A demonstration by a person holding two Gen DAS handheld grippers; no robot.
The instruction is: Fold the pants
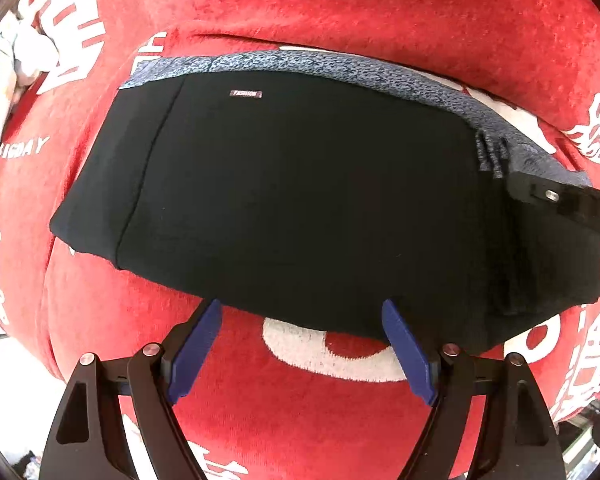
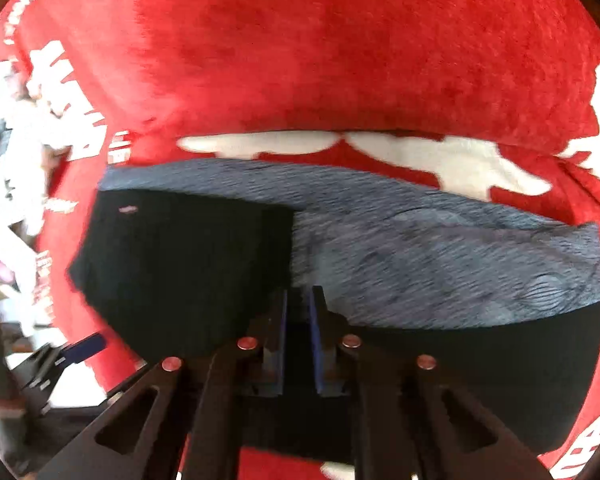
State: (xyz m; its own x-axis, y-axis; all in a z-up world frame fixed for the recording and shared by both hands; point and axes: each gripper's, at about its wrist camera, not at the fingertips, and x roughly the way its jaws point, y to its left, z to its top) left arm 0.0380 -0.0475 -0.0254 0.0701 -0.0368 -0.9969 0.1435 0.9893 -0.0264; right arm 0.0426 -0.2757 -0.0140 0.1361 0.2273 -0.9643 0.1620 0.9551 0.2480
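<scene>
The black pants [image 1: 300, 184] lie folded on a red blanket [image 1: 340, 4], with their grey fleecy inside [image 1: 340, 64] showing along the far edge. A small label [image 1: 246, 94] sits near the far left corner. My left gripper [image 1: 300, 305] is open, its blue pads [image 1: 198, 340] standing wide at the pants' near edge with nothing gripped. My right gripper [image 2: 299, 295] is shut on a fold of the black cloth [image 2: 180, 264] beside the grey lining [image 2: 440, 248]. Seen from the left wrist, it [image 1: 540, 192] pinches the puckered right end.
The red blanket [image 2: 340, 48] carries large white characters and covers the whole surface. White crumpled cloth and clutter [image 1: 24, 52] lie beyond its left edge, and the same clutter [image 2: 16, 140] shows in the right wrist view. One left gripper finger [image 2: 86, 346] shows at lower left there.
</scene>
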